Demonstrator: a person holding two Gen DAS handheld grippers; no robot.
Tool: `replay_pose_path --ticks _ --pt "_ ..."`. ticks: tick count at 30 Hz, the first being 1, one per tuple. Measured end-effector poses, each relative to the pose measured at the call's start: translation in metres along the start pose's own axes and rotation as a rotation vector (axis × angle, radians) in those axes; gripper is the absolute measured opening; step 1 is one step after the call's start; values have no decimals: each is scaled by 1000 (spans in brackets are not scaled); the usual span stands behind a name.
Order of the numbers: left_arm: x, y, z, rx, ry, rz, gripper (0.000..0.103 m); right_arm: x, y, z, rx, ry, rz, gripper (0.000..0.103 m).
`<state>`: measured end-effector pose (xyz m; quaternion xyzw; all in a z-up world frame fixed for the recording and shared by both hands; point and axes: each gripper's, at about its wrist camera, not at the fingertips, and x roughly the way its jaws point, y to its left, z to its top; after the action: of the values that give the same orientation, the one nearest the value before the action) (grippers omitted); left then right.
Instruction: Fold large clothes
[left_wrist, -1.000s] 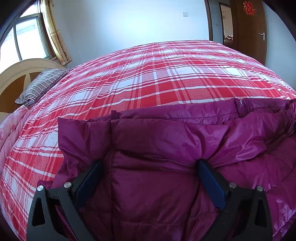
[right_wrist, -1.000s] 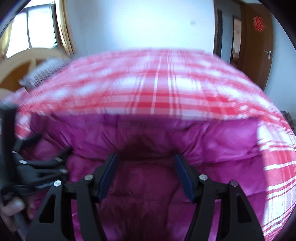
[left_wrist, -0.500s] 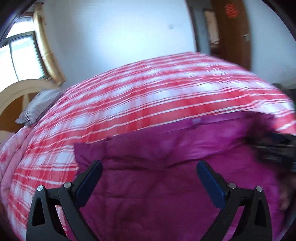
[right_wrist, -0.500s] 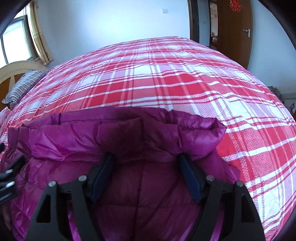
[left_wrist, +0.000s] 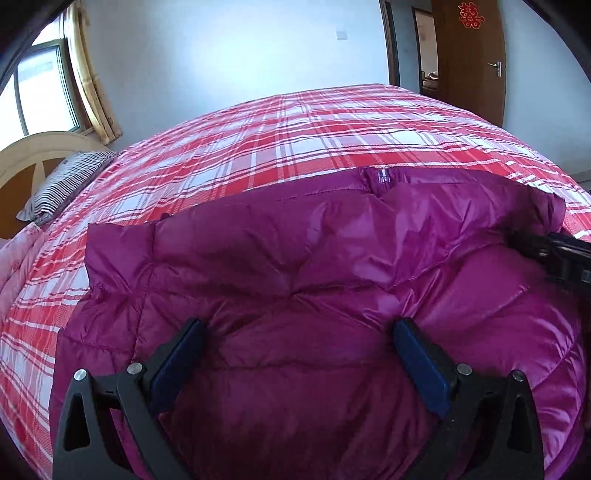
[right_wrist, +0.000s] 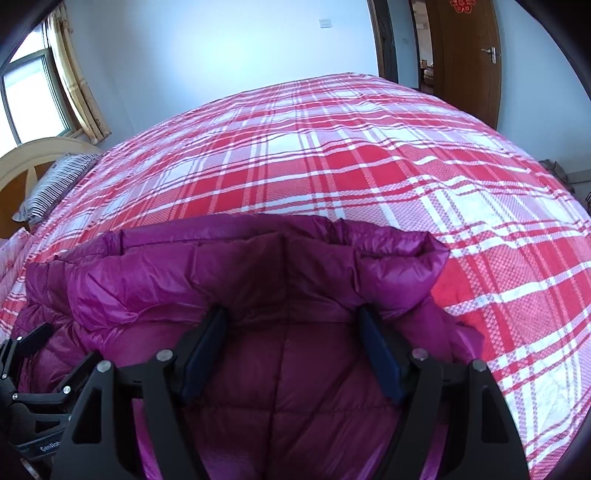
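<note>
A magenta quilted down jacket (left_wrist: 295, 258) lies folded on the red plaid bed (left_wrist: 295, 140). It also shows in the right wrist view (right_wrist: 258, 280). My left gripper (left_wrist: 297, 325) is open, its fingers resting on the jacket's left part with padded fabric bulging between them. My right gripper (right_wrist: 291, 314) is open over the jacket's right end, fingers pressed into the fabric below the rolled edge. The right gripper (left_wrist: 554, 251) shows at the right edge of the left wrist view. The left gripper (right_wrist: 33, 369) shows at the lower left of the right wrist view.
The plaid bedspread (right_wrist: 332, 155) stretches away beyond the jacket. A striped pillow (left_wrist: 62, 184) lies by the wooden headboard (left_wrist: 33, 155) at left. A window (left_wrist: 40, 92) with a curtain is at far left. A brown door (left_wrist: 469, 55) stands at the back right.
Both grippers moved forward over the jacket and settled onto it. The jacket's far edge has shifted a little farther onto the bed. Both stayed open.
</note>
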<state>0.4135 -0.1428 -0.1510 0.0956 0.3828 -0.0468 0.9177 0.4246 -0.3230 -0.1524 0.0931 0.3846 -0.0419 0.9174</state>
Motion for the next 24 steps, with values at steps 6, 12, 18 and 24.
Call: replay_pose_path --ticks 6,12,18,24 --pt "0 6 0 -30 3 -34 102 -59 23 -23 25 -74 112 77" --pt "-22 29 -4 -74 3 -40 102 -56 58 -73 -127 -91 64 77" --pt "-69 93 -31 -104 -101 158 102 -45 59 -75 -130 -66 41 80" --pt "-36 137 -65 -239 0 93 102 -56 62 -75 -117 -67 15 79"
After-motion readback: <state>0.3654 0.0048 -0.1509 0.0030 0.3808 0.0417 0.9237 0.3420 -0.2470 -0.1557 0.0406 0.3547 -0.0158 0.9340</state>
